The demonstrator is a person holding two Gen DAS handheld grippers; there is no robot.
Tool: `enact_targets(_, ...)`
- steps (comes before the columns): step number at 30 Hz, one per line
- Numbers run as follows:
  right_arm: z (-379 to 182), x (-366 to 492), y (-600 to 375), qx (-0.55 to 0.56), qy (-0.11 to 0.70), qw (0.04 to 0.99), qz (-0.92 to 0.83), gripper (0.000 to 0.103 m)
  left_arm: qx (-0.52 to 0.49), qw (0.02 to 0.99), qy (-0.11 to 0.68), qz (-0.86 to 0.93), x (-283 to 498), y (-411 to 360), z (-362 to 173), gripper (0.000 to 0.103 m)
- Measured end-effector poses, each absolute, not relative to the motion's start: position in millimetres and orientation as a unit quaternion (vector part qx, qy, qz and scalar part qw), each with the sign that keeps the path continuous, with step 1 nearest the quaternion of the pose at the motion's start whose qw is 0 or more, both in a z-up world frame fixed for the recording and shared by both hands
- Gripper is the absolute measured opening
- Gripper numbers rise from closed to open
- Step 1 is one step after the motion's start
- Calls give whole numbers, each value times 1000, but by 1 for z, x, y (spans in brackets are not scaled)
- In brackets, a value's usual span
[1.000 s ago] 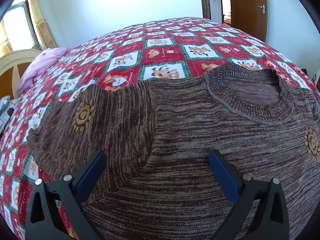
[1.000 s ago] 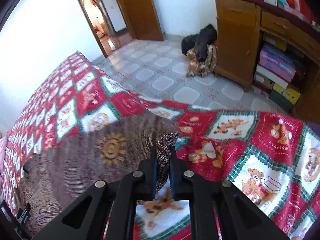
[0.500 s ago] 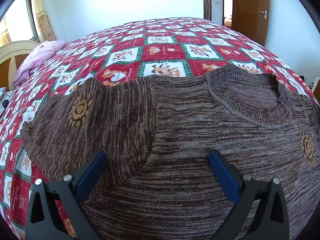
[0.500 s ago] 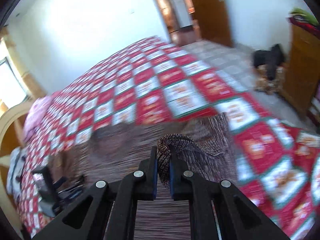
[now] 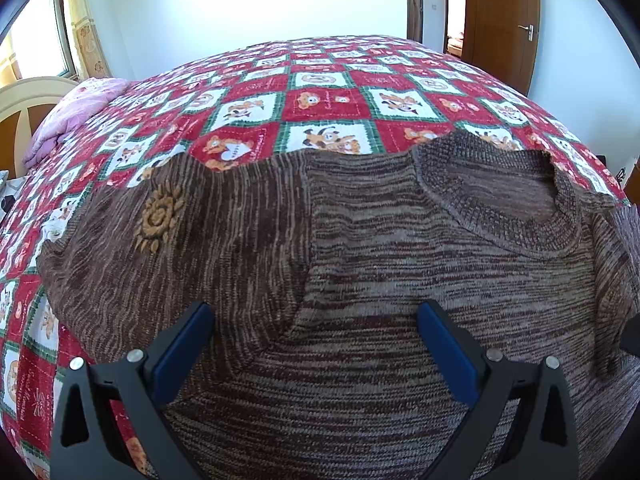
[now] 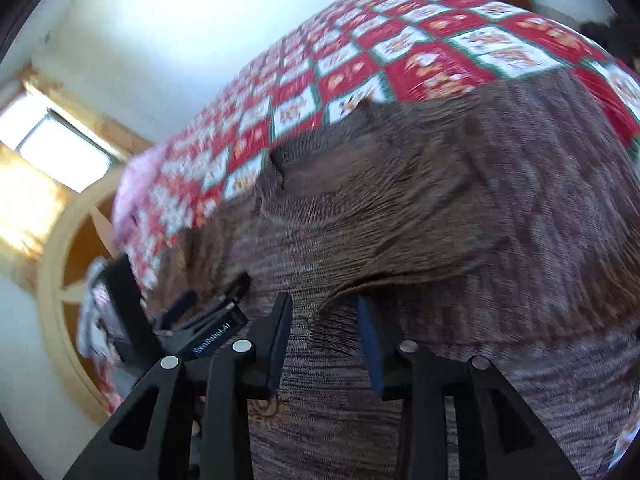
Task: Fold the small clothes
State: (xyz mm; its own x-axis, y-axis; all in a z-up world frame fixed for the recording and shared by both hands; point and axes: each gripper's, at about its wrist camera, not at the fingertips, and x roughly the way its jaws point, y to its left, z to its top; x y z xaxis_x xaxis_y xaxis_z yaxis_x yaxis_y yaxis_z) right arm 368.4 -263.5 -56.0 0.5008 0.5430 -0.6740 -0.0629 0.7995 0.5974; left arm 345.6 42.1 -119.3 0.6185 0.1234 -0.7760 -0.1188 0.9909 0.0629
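Note:
A brown striped knit sweater [image 5: 360, 248] lies flat on the bed, its collar [image 5: 500, 200] at the right and a yellow sun patch [image 5: 160, 216] on its spread left sleeve. My left gripper [image 5: 314, 340] is open and empty, low over the sweater's body. In the blurred right wrist view the right sleeve [image 6: 420, 232] lies folded across the sweater's body [image 6: 560, 380]. My right gripper [image 6: 324, 332] is open just above the sleeve's cuff [image 6: 332, 328], which lies between the fingers. The left gripper's body [image 6: 192, 328] shows at the left there.
The bed carries a red, white and green patchwork quilt [image 5: 320, 92]. A pink blanket [image 5: 72, 116] lies by the wooden headboard [image 5: 24, 108] at the left. A wooden door [image 5: 504, 20] stands at the far right.
My right gripper carried the right sleeve's cuff leftwards over the sweater's body, then opened and let it go. My left gripper stayed open and barely moved.

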Motion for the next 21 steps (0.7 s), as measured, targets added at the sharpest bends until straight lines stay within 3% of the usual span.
enact_targets(4, -42, 348, -303, 245, 401, 878, 91, 35, -1, 903, 426, 58, 344, 44, -118, 103)
enact_targets(11, -62, 347, -334, 208, 408, 889, -14, 35, -44, 906, 401, -129, 326, 10, -85, 103)
enact_targets(15, -67, 345, -333, 209, 400, 892, -10, 35, 53, 899, 376, -218, 320, -58, -68, 103)
enact_targets(21, -69, 337, -347, 230, 393, 890, 6, 35, 165, 882, 384, -216, 322, -126, -88, 101)
